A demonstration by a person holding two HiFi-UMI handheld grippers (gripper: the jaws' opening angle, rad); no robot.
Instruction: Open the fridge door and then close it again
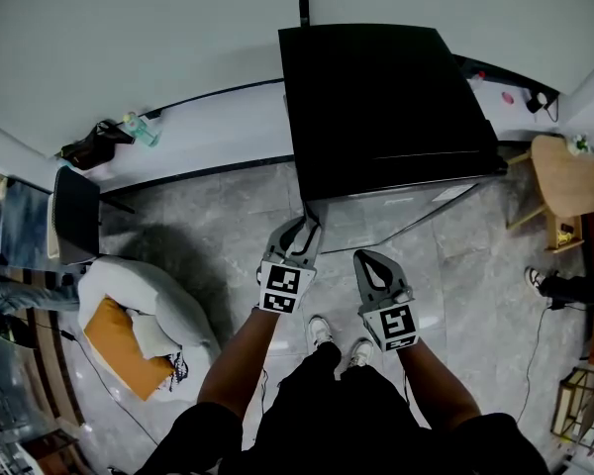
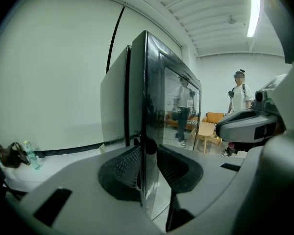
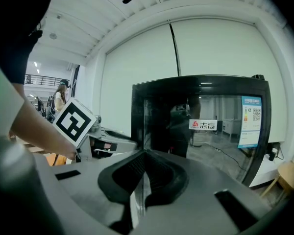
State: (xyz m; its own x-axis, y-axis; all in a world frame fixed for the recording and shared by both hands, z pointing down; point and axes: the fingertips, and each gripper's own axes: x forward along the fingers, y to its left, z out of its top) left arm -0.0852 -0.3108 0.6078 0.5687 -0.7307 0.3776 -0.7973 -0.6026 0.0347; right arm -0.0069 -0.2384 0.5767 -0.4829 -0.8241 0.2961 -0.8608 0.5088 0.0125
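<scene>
Now, forearms [image 1: 240, 364] forward: left hand-held gripper [image 1: 308, 224] tight on fridge door [image 1: 396, 211] edge; right hand-held gripper [image 1: 365, 258] closed, empty.

Grey marbled tile floor [image 1: 208, 226]. Standing on it against the wall, black fridge [image 1: 386, 107]. Well left of the fridge and out from the wall, white beanbag [image 1: 144, 300] with orange cushion [image 1: 119, 349], and black chair [image 1: 76, 214]. Left of the fridge at the wall's foot, greenish bottle [image 1: 139, 129] beside dark bag [image 1: 89, 148]. Just right of the fridge, round wooden side table [image 1: 564, 176]. Directly before the fridge, a person's white shoes [image 1: 320, 330].
</scene>
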